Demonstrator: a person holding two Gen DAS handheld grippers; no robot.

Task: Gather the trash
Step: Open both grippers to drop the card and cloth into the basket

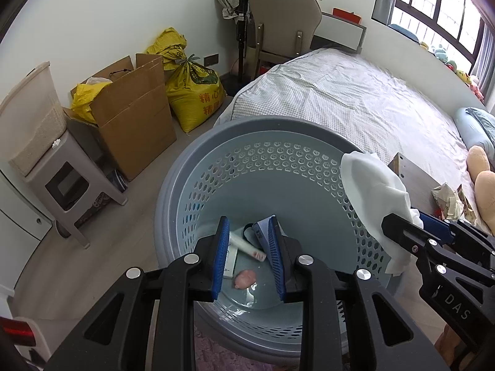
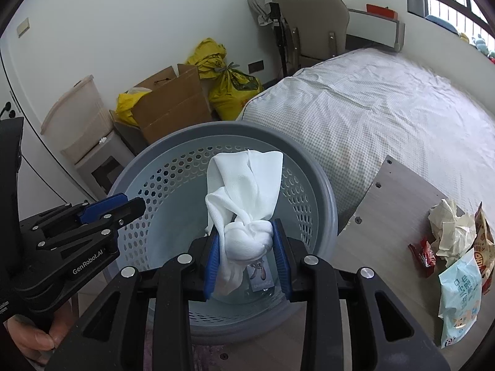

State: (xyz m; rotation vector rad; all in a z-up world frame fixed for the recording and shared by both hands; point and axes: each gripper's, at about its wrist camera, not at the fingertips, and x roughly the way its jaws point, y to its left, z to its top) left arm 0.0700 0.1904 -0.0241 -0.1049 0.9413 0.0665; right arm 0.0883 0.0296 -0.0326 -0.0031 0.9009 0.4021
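Note:
A grey-blue perforated basket (image 1: 185, 167) (image 2: 324, 191) stands on the floor beside the bed. My right gripper (image 2: 246, 225) is shut on a bunched white cloth (image 2: 244, 185) and holds it over the basket's mouth. The left wrist view shows that gripper (image 1: 402, 225) and the cloth (image 1: 371, 185) at the basket's right rim. My left gripper (image 1: 249, 221) (image 2: 136, 207) hangs over the basket, jaws apart with nothing between them. At the basket's bottom lie a white tube (image 1: 247, 245), a pink lump (image 1: 244, 278) and a small packet (image 2: 261, 273).
A wooden board (image 2: 386, 210) to the right carries crumpled paper (image 2: 448, 225), a red wrapper (image 2: 422, 255) and snack bags (image 2: 458, 293). The bed (image 1: 340, 99) lies behind. A cardboard box (image 1: 133, 114), yellow sacks (image 1: 195, 89), a stool (image 1: 62, 179) and a chair (image 1: 284, 21) line the wall.

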